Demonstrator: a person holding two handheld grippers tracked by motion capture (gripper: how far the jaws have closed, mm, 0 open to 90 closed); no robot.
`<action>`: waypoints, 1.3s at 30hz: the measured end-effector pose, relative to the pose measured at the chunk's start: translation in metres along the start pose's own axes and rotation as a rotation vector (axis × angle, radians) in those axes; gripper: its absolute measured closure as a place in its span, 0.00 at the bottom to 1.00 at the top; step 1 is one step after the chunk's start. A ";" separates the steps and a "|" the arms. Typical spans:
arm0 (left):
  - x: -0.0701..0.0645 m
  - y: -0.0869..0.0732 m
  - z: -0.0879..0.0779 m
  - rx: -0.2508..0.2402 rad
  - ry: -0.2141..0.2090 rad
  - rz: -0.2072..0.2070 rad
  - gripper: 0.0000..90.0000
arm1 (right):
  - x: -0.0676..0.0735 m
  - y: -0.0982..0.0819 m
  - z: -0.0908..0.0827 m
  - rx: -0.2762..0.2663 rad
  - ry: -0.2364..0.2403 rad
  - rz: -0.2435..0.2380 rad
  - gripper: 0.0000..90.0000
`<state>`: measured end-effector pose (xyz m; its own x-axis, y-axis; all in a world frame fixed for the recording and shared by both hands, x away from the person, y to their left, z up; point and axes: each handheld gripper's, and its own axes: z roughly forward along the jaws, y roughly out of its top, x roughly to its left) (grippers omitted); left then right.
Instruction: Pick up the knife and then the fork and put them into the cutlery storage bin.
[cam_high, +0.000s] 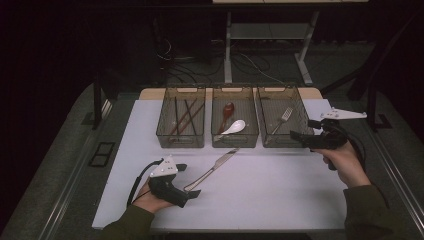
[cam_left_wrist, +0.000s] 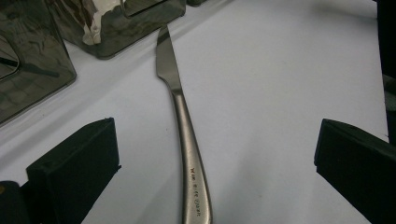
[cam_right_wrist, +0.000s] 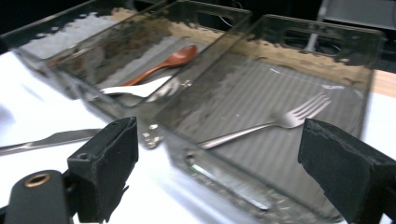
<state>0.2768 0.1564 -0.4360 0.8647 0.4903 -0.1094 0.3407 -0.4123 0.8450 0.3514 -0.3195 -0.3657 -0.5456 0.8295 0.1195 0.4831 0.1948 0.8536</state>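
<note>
left gripper (cam_high: 189, 180): chunky black body, grey three-cornered plate on top, black cable looping off the back | right gripper (cam_high: 301, 136): same look, blocky black jaws, brass-ringed hole by one | sleeves: dark olive, both arms

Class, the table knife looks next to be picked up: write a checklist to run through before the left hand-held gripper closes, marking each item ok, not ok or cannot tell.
1. Left hand-held gripper open: ok.
2. Knife handle lies between its jaws: ok.
3. Pads touching the handle: not ok, both stand apart from it.
4. Knife lies flat on the table, outside the bins: ok.
5. Right hand-held gripper open and holding nothing: ok.
6. Right bin holds a fork, room left: ok.
</note>
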 end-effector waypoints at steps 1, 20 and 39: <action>0.000 0.000 0.000 0.002 0.003 -0.001 0.00 | 0.004 -0.004 -0.001 -0.003 0.006 -0.005 0.14; -0.001 0.007 -0.002 0.009 0.101 -0.005 0.03 | 0.054 -0.081 -0.013 -0.003 0.062 -0.046 0.14; 0.002 0.034 0.044 0.102 0.156 -0.025 0.66 | 0.072 -0.103 -0.019 0.033 0.087 -0.062 0.14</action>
<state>0.3059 0.1095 -0.4302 0.7904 0.6113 -0.0408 0.4043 -0.4704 0.7844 0.2494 -0.2903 -0.4353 -0.6318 0.7671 0.1113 0.4680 0.2631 0.8437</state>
